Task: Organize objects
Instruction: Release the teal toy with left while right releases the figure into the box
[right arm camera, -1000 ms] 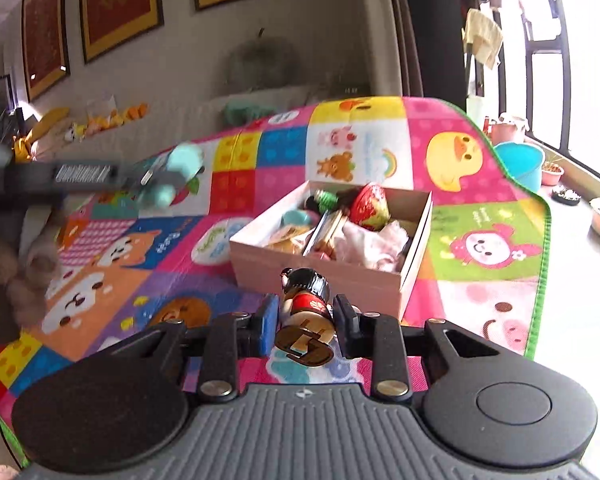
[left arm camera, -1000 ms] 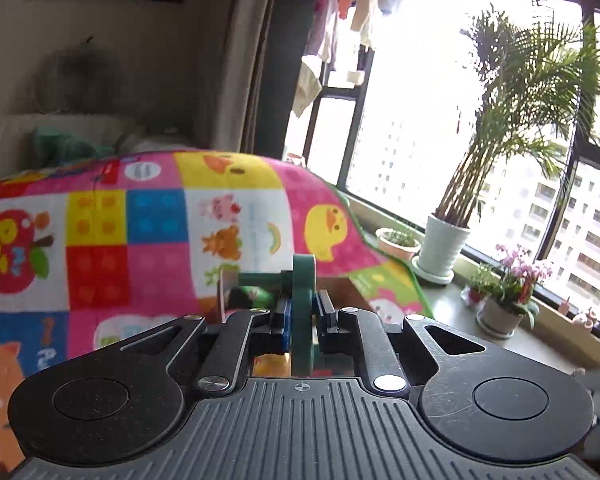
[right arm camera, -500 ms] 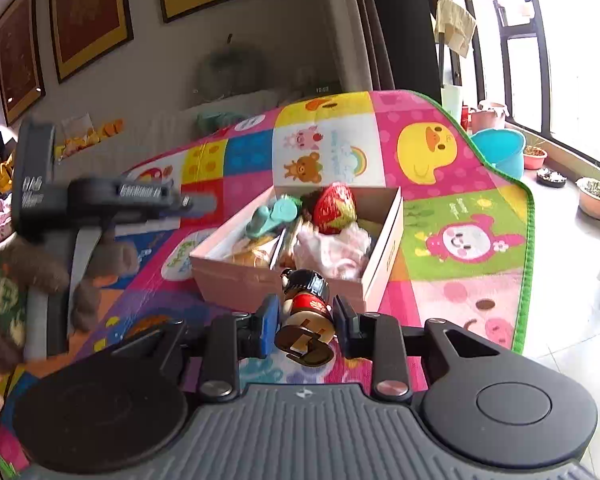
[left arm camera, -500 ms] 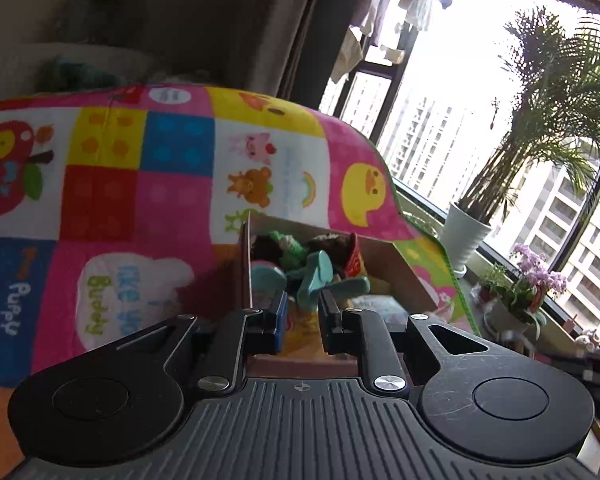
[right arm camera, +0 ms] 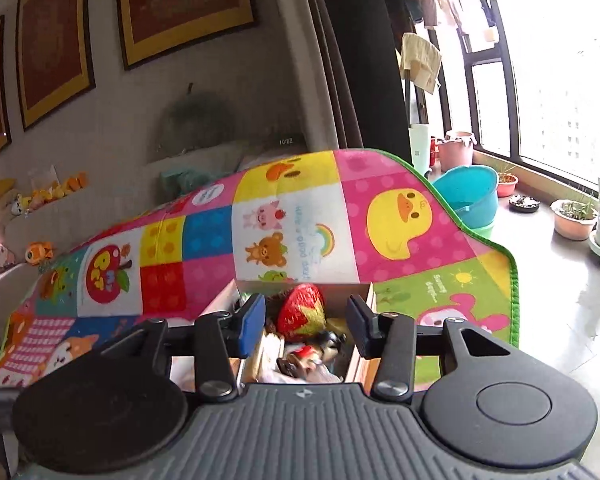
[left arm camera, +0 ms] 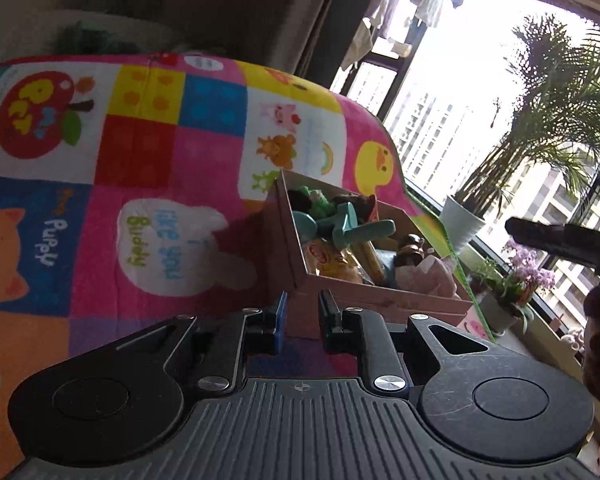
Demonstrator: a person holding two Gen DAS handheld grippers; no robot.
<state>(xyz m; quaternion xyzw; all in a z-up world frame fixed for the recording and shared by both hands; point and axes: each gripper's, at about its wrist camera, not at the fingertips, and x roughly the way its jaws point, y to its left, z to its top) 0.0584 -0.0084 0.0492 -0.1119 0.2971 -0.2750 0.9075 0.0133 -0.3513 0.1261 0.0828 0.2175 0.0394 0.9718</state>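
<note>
A pink cardboard box full of toys sits on a colourful play mat. A teal toy dumbbell lies on top of the pile inside. My left gripper is open and empty, just short of the box's near wall. My right gripper is open directly above the box. Below it a small brown figurine bottle lies among the toys, next to a red strawberry toy. The figurine also shows in the left wrist view.
The right gripper's body juts in at the right of the left view. Potted plants line the window sill. A blue basin and pots stand on the floor past the mat's green edge.
My left gripper dropped the teal dumbbell into the box and drew back. My right gripper moved over the box, opened, and let the figurine bottle fall in.
</note>
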